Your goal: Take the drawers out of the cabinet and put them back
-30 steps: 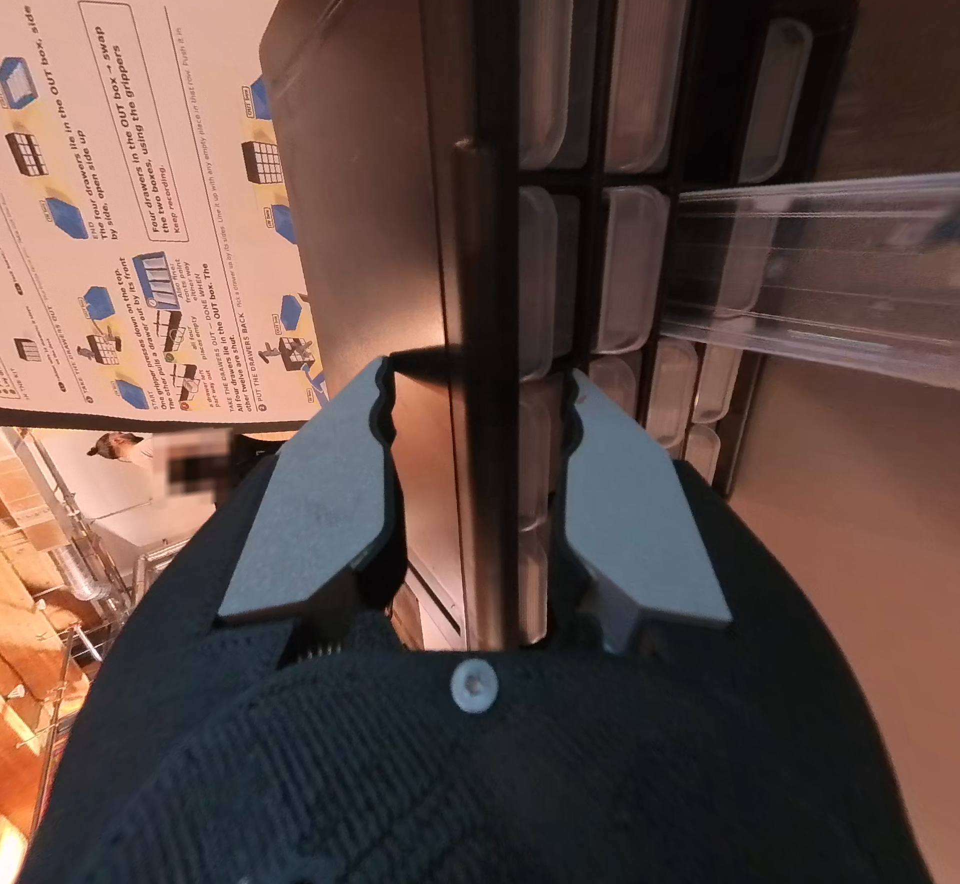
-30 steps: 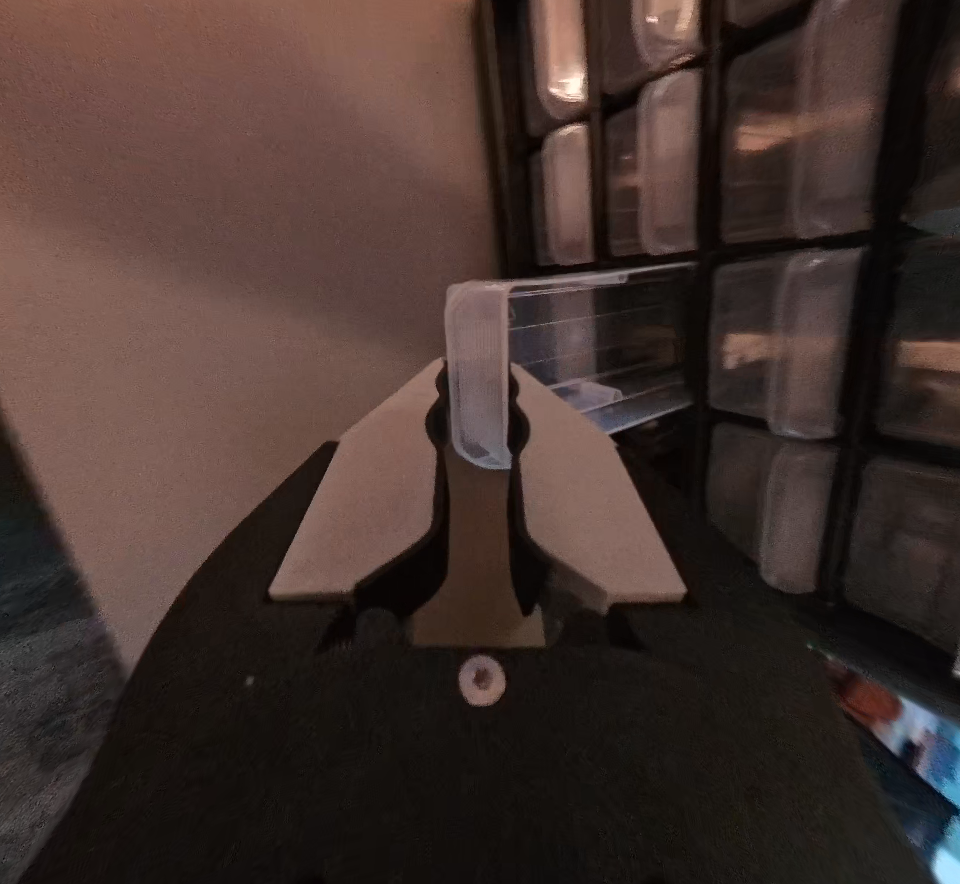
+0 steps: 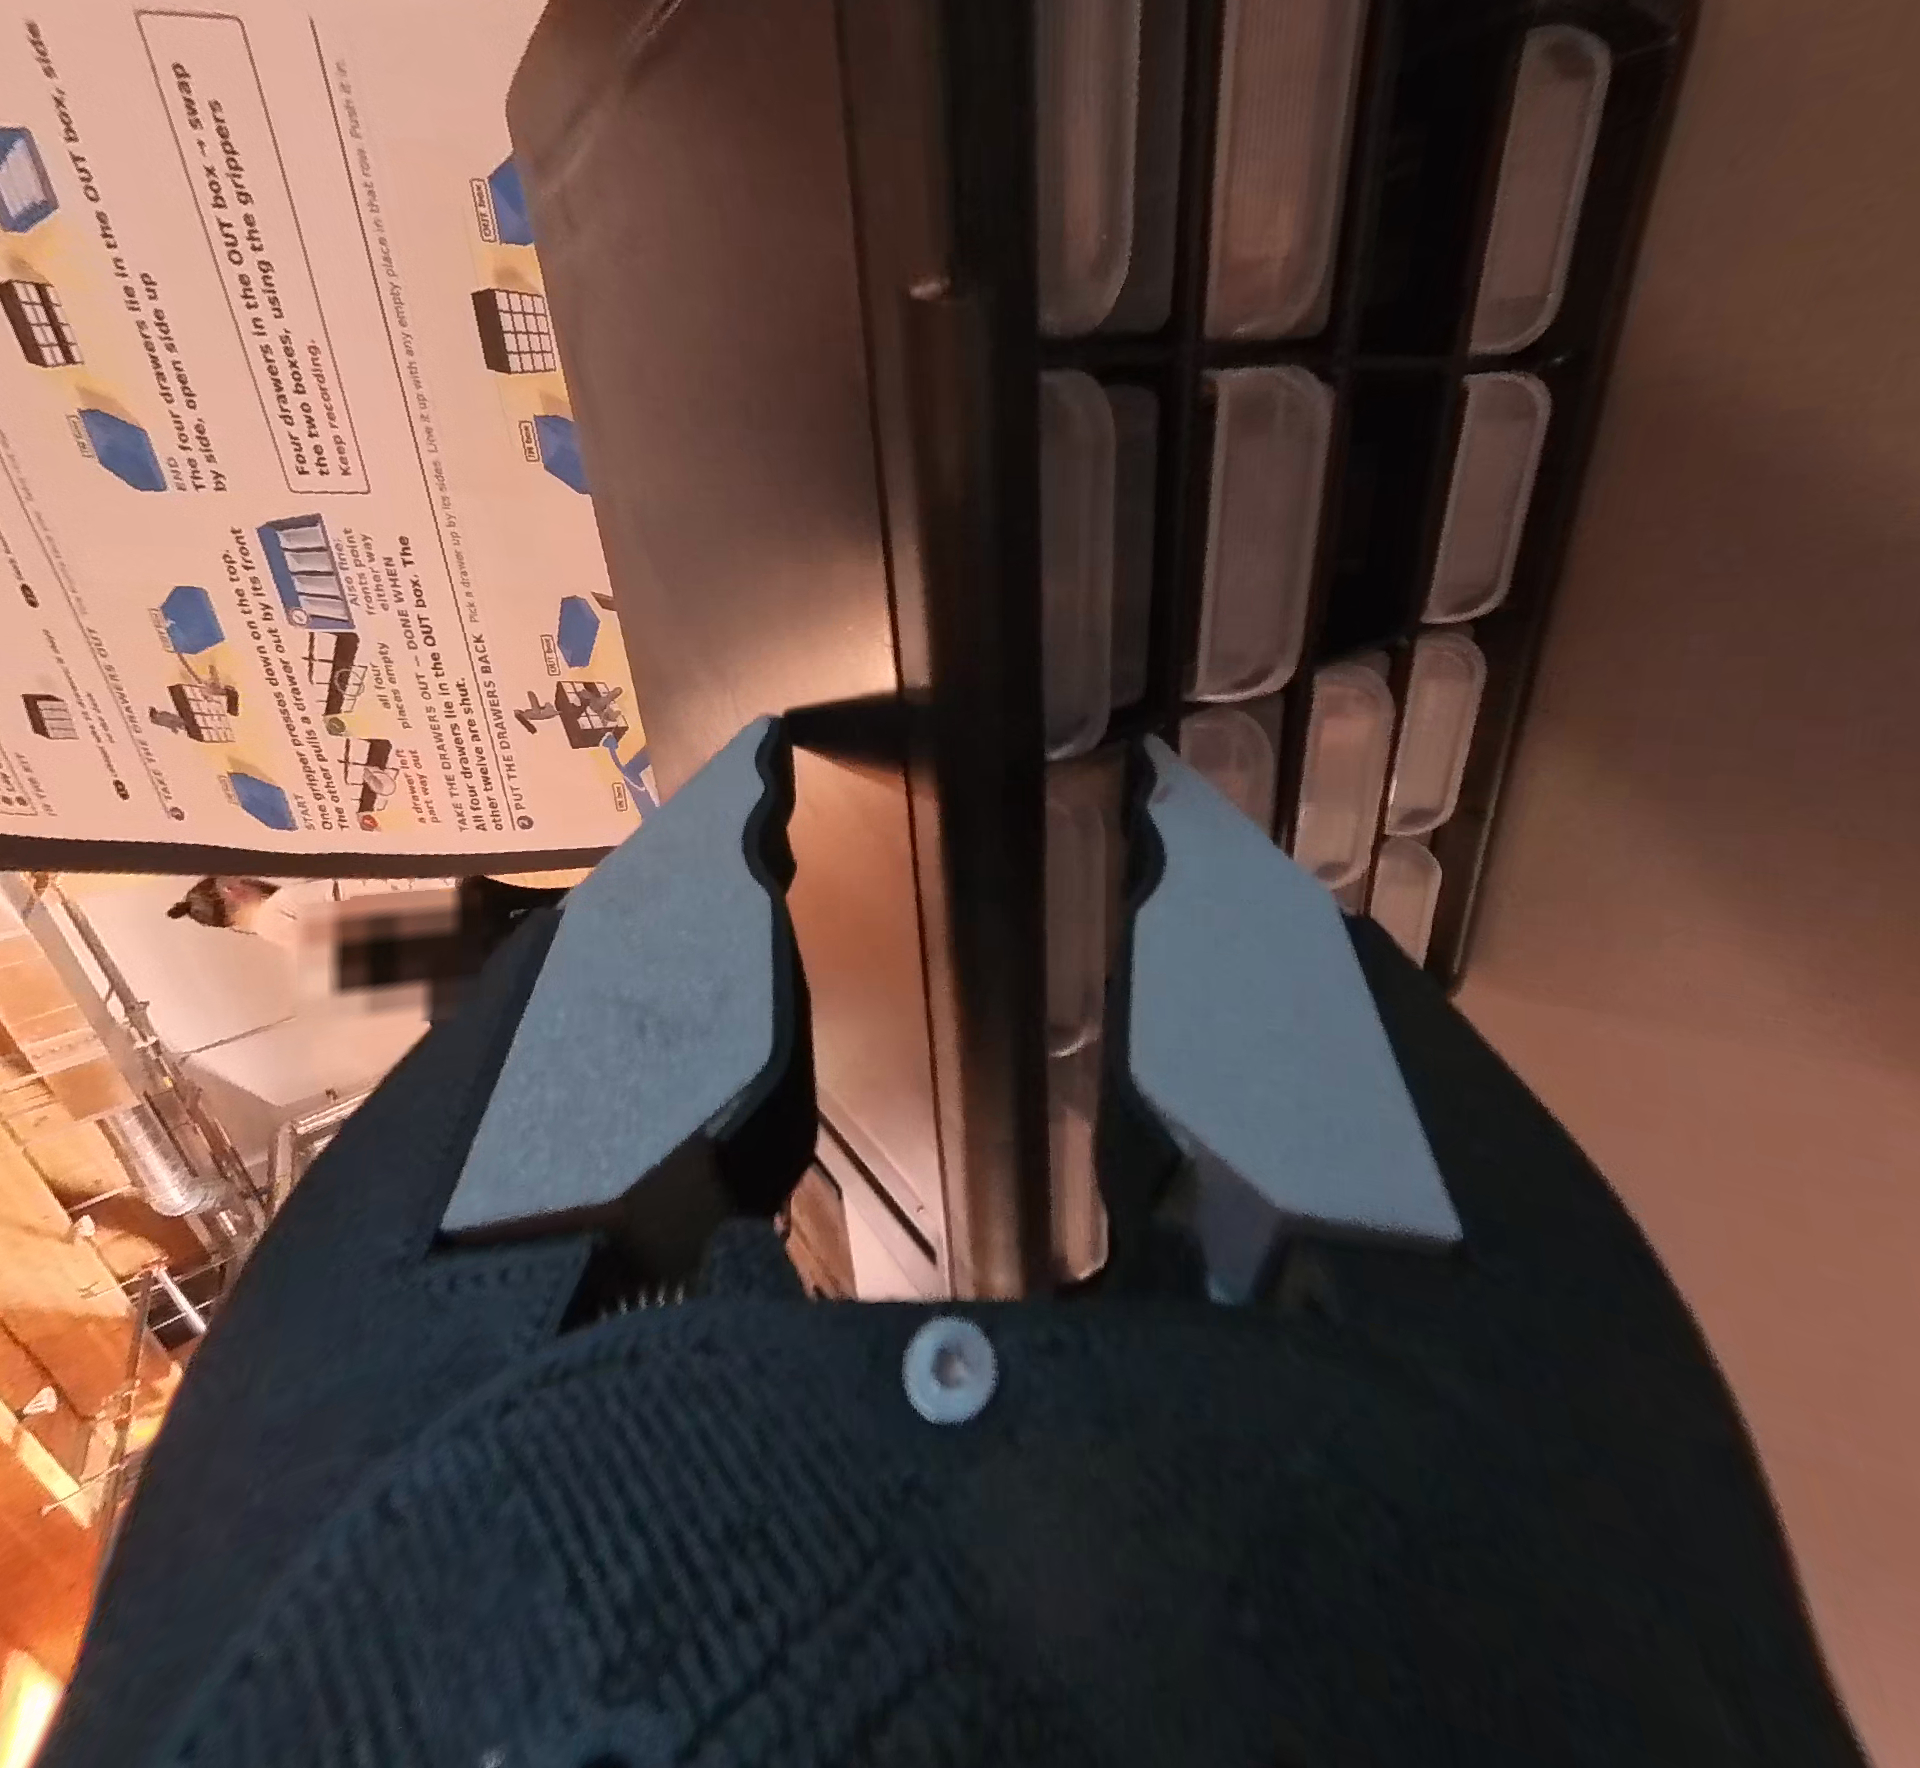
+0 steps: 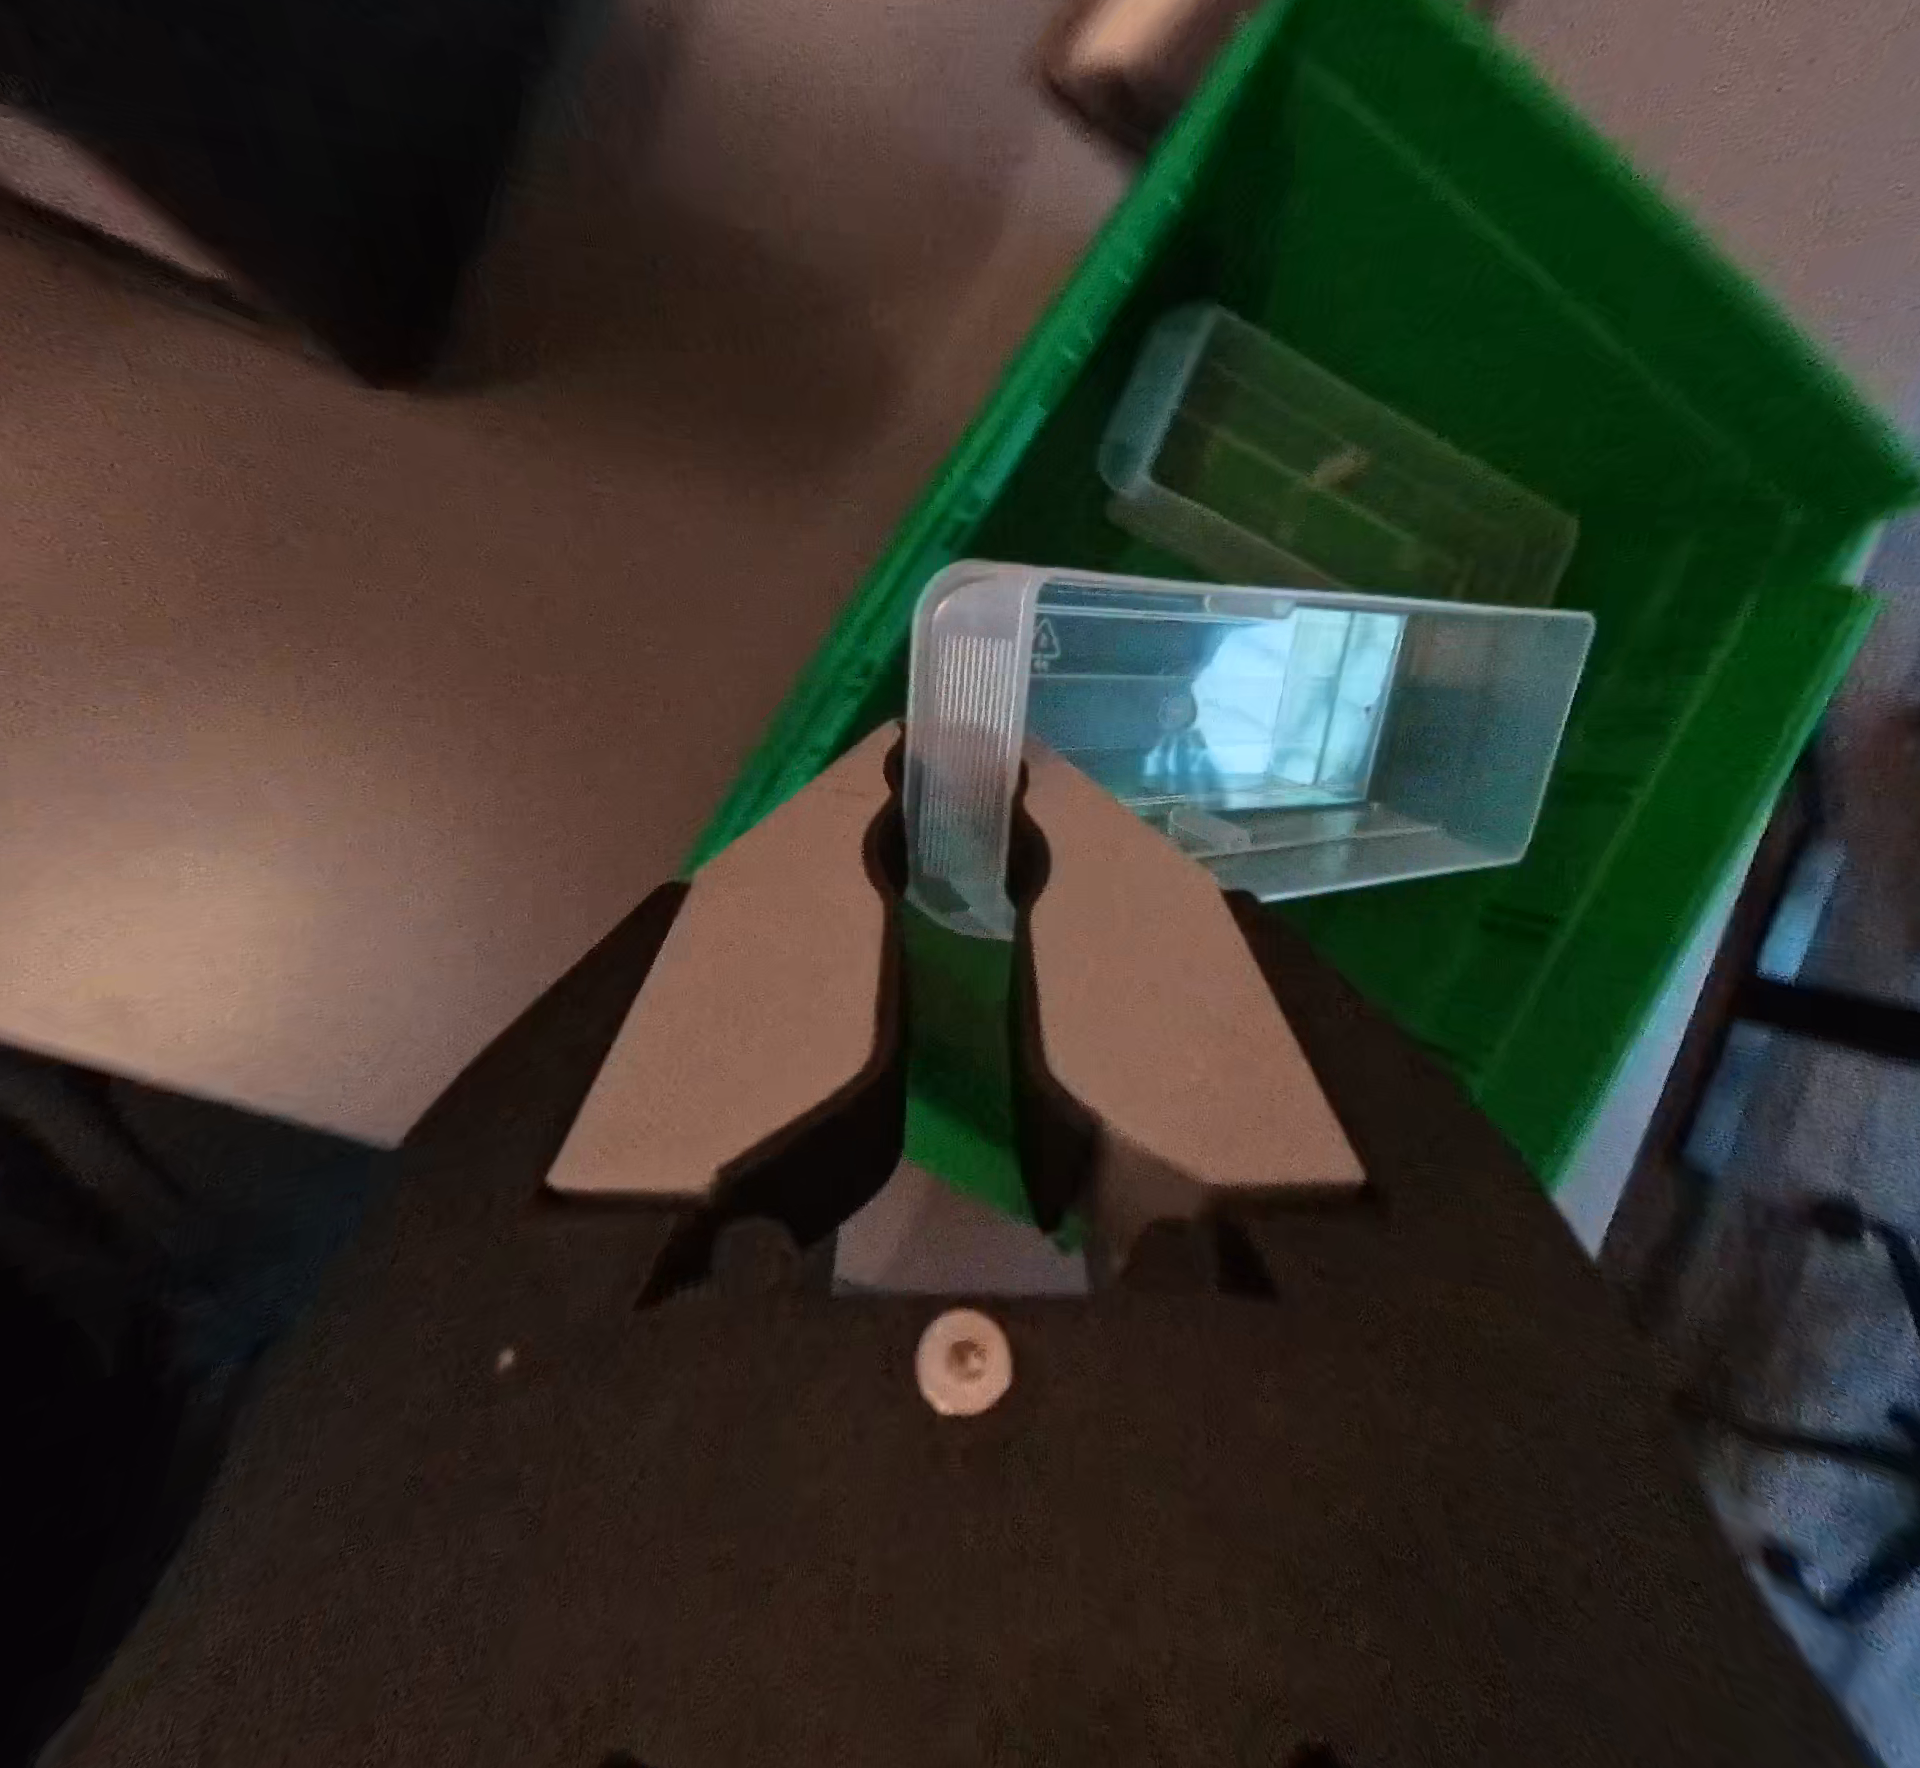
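Note:
The black cabinet (image 3: 727,368) fills the left wrist view, with several clear drawers (image 3: 1278,160) shut in its front and a dark empty slot (image 3: 1371,513). My left gripper (image 3: 956,783) is open and straddles the cabinet's top front edge, with one finger over the top panel and the other in front of the drawers. My right gripper (image 4: 961,783) is shut on the front handle of a clear drawer (image 4: 1299,731). It holds the drawer in the air over a green box (image 4: 1039,368). Another clear drawer (image 4: 1330,482) lies inside that box.
A printed instruction sheet (image 3: 260,419) stands behind the cabinet. The green box sits near the edge of the tan table (image 4: 416,575), with floor beyond it on the right. A dark blurred shape (image 4: 260,56) is at the upper left of the right wrist view.
My right gripper has drawn the clear drawer fully out of the cabinet and swung it over the green box. My left gripper has stayed on the cabinet's edge.

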{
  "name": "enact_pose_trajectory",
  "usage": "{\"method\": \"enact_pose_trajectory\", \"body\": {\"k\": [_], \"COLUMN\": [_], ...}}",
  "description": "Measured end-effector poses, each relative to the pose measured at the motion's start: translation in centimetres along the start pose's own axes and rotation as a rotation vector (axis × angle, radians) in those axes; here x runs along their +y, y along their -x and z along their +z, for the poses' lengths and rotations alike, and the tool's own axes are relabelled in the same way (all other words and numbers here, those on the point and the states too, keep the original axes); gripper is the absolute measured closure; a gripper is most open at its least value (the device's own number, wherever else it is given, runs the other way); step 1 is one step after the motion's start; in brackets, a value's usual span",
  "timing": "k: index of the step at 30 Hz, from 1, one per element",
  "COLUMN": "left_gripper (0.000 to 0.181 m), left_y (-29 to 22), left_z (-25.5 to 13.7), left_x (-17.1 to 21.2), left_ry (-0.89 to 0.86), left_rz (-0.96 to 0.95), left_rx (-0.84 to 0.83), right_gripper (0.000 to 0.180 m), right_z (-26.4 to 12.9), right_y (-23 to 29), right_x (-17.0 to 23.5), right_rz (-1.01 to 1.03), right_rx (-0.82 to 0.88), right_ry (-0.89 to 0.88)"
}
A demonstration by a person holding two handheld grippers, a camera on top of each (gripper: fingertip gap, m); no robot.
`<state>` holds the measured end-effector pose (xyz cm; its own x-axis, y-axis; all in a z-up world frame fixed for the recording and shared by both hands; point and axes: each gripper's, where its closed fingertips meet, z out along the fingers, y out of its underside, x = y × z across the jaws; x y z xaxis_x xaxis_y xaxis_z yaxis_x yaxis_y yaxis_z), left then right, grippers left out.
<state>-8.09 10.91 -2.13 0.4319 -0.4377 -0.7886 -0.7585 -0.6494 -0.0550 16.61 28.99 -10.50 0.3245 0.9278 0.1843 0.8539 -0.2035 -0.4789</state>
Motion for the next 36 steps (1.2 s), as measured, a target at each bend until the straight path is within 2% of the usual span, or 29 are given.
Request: {"method": "enact_pose_trajectory", "body": {"k": [5,8,10,11,18,24,27,30,32,34,36], "left_gripper": [0.12,0.12,0.119,0.119,0.119,0.119,0.119,0.119,0.119,0.119,0.119], "left_y": [0.1,0.0,0.0,0.0,0.0,0.0,0.0,0.0,0.0,0.0,0.0], "left_z": [0.0,0.0,0.0,0.0,0.0,0.0,0.0,0.0,0.0,0.1,0.0], "left_x": [0.0,0.0,0.0,0.0,0.0,0.1,0.1,0.1,0.1,0.1,0.1], "left_ry": [-0.011,-0.03,-0.038,-0.043,-0.025,0.0,0.009,0.002,-0.008,-0.014,-0.018], "left_rz": [-0.001,-0.01,-0.007,-0.004,-0.004,0.004,0.006,-0.001,-0.011,-0.014,-0.015], "left_rx": [0.009,0.005,-0.003,-0.005,-0.013,-0.02,-0.018,-0.015,-0.016,-0.017,-0.014], "right_gripper": [0.167,0.162,0.158,0.163,0.167,0.167,0.168,0.165,0.149,0.146,0.134], "right_z": [7.1,9.2,8.9,8.5,7.4,7.3,8.5,10.2,10.7,10.0,8.5], "right_y": [-3.7,-3.9,-3.1,-2.3,-1.1,1.6,-0.2,-0.6,-1.6,-2.6,-2.8], "right_x": [-0.1,-1.0,-1.9,-2.2,1.3,1.3,1.0,0.2,-0.5,-2.0,-3.2], "right_rz": [0.119,0.086,0.107,0.117,0.199,0.33,0.263,0.197,0.208,0.229,0.223], "right_rx": [0.123,0.14,0.096,0.046,-0.123,-0.282,-0.169,-0.156,-0.105,-0.05,-0.02], "right_ry": [0.171,0.179,0.127,0.095,0.229,0.221,0.2,0.161,0.109,0.013,-0.066]}}
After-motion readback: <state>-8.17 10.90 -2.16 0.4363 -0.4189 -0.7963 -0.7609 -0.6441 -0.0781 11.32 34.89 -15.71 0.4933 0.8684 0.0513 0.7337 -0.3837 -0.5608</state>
